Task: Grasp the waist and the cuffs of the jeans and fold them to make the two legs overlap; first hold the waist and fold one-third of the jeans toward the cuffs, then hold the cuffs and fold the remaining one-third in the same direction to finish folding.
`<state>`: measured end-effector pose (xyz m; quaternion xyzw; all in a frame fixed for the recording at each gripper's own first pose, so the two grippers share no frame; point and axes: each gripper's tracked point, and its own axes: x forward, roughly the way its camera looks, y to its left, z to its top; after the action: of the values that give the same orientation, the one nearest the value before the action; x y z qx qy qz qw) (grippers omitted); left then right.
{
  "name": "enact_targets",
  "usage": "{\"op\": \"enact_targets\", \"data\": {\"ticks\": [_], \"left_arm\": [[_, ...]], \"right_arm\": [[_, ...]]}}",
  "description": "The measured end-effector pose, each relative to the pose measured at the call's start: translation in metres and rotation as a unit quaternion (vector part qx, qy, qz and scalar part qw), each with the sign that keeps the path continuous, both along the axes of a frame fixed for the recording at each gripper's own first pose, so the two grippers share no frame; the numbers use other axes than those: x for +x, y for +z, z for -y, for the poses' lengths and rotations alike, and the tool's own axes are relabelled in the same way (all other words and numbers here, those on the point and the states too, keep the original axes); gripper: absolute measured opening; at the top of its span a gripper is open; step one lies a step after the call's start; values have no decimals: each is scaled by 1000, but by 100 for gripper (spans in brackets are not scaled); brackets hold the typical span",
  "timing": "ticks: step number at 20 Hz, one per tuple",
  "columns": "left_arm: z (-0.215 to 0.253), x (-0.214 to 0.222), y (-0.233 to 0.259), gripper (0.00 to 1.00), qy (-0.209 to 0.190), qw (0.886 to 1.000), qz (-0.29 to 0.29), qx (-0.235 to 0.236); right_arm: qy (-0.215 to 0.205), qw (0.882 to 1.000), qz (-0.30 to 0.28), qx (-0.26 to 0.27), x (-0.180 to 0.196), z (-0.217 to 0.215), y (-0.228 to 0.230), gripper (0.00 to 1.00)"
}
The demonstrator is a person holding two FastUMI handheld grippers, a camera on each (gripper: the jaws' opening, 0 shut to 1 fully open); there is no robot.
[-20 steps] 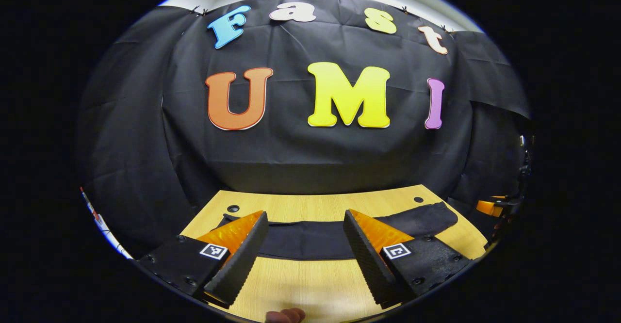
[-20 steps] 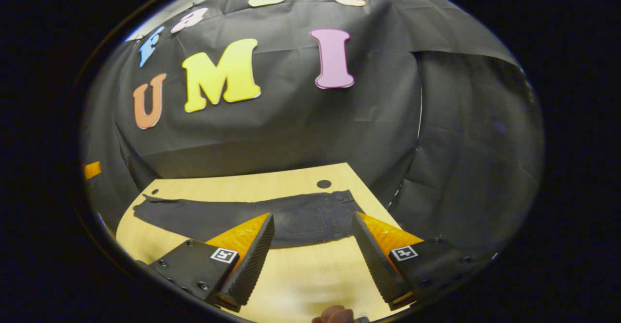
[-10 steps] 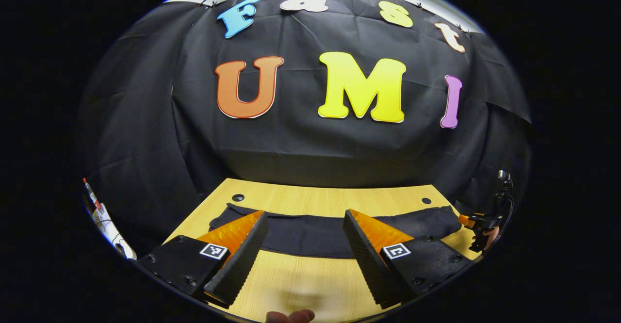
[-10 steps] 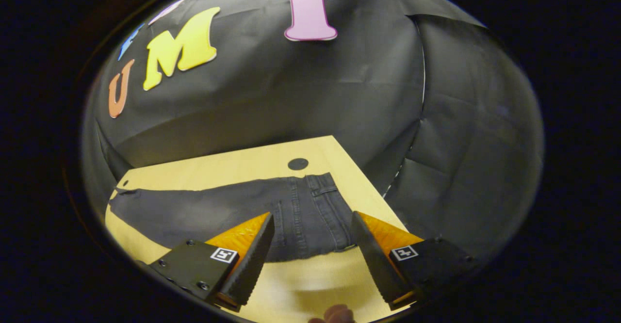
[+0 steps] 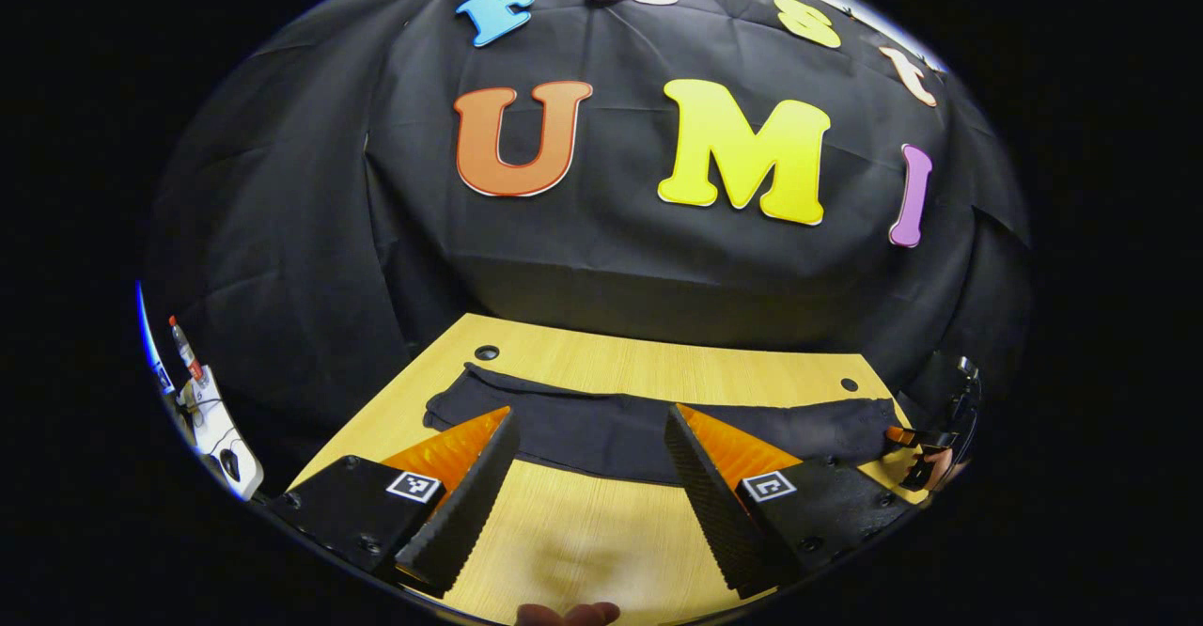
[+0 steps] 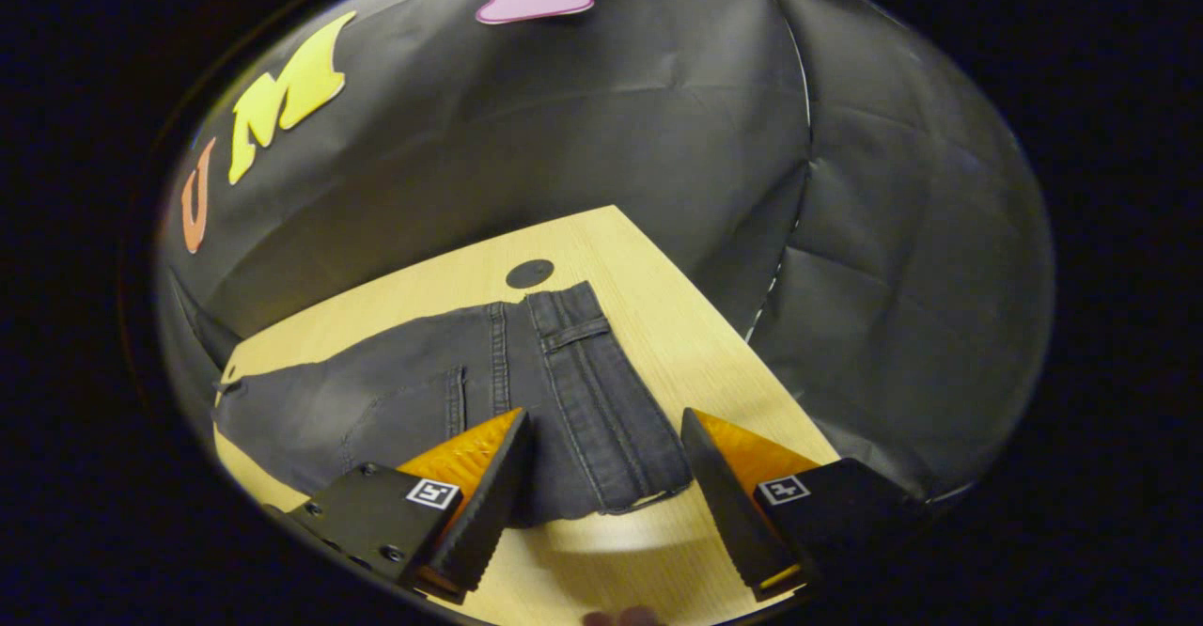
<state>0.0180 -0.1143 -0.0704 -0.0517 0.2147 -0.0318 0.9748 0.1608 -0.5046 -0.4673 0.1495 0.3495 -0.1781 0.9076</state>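
Dark jeans (image 6: 526,391) are laid flat across the wooden counter (image 5: 601,541). The left claw (image 5: 590,447) and right claw (image 6: 606,447) are held spread wide above them, gripping nothing.

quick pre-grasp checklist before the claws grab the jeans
1. Right claw open: ok, fingers wide apart.
2. Left claw open: ok.
3. Right claw lined up with the waist: ok, the waistband lies between its fingers.
4. Left claw over the cuffs: not ok, it faces the mid-leg, and the cuffs lie off to one side.
5. Jeans flat on the table: ok, laid out lengthwise.
6. Legs already overlapped: cannot tell.
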Motion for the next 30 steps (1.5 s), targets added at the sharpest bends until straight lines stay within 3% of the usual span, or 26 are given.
{"op": "enact_targets", "data": {"ticks": [2, 4, 9, 11, 14, 18, 24, 30], "left_arm": [[-4, 1, -1, 100, 4, 1000, -2, -5], [-7, 1, 0, 100, 5, 1000, 2, -10], [-33, -3, 7, 100, 13, 1000, 14, -2], [-49, -5, 10, 100, 22, 999, 24, -2], [-76, -8, 11, 100, 35, 999, 36, -9], [-109, -10, 5, 100, 53, 997, 45, -28], [-152, -21, -3, 99, 67, 995, 61, -29], [-190, -39, -13, 99, 85, 994, 68, -30]], "right_arm": [[-3, 1000, 1, 25, 0, -4, -2, 94], [-3, 999, 1, 49, 6, -16, -3, 78], [-19, 999, -33, -9, 7, -15, 10, 27], [-21, 999, -40, -27, 6, -21, 27, 1], [-24, 999, -27, -35, 9, -32, 66, 1], [3, 998, 0, -65, 16, -71, 126, 1], [83, 992, 34, -91, 44, -187, 196, 1], [172, 980, 58, -87, 68, -325, 225, 1]]}}
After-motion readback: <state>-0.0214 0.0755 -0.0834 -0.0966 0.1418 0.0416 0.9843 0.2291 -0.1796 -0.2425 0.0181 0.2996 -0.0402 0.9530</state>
